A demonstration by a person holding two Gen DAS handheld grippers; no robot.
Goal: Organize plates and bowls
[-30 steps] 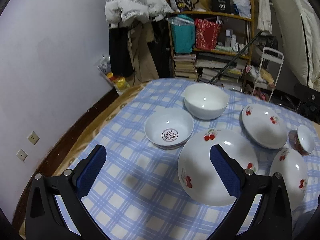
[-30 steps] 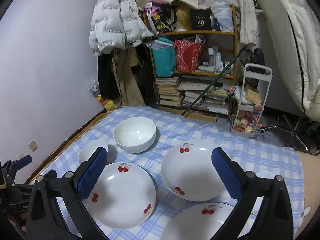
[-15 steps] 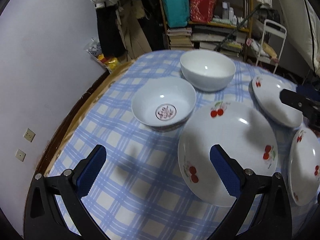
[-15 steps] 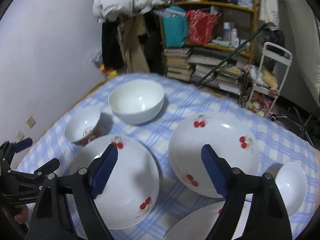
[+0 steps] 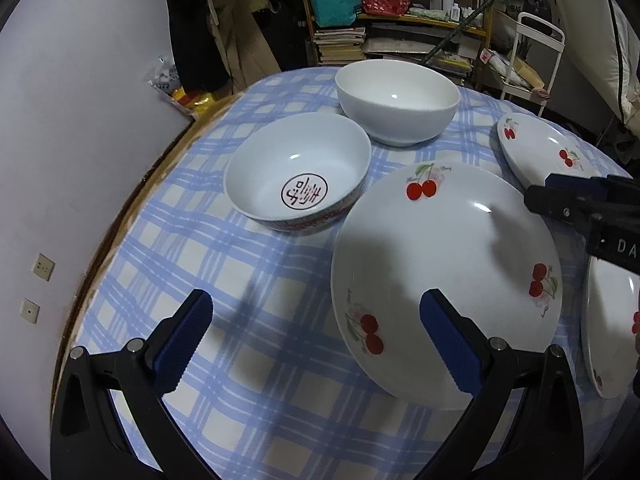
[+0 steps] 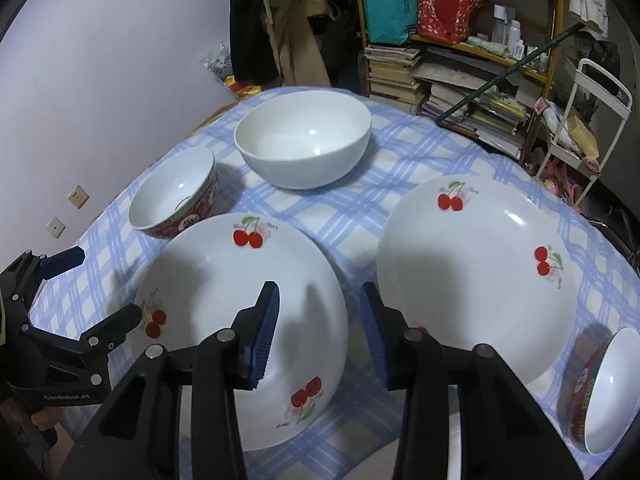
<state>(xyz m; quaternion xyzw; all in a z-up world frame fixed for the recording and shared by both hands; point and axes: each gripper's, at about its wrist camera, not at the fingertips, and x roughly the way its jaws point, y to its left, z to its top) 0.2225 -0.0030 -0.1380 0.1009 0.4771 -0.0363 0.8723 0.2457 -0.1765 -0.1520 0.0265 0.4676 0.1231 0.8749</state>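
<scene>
A cherry-print plate (image 5: 444,272) lies on the blue checked tablecloth (image 5: 248,280); it also shows in the right wrist view (image 6: 240,300). My left gripper (image 5: 316,344) is open and empty, low over the cloth, its right finger over that plate's near edge. My right gripper (image 6: 318,336) is partly closed but still open, empty, its fingers either side of that plate's right rim. A second cherry plate (image 6: 476,280) lies to the right. A red-patterned bowl (image 5: 298,182) and a plain white bowl (image 5: 396,100) stand behind.
A third cherry plate (image 5: 612,328) and a small red-rimmed bowl (image 6: 604,392) sit at the right. A wall (image 5: 80,120) is to the left, and a cluttered shelf (image 6: 460,40) and a white trolley (image 6: 580,120) stand beyond the table.
Both grippers have moved down and forward toward the dishes. My right gripper's fingers have narrowed a lot and now straddle the left cherry plate's rim. My left gripper stays wide open.
</scene>
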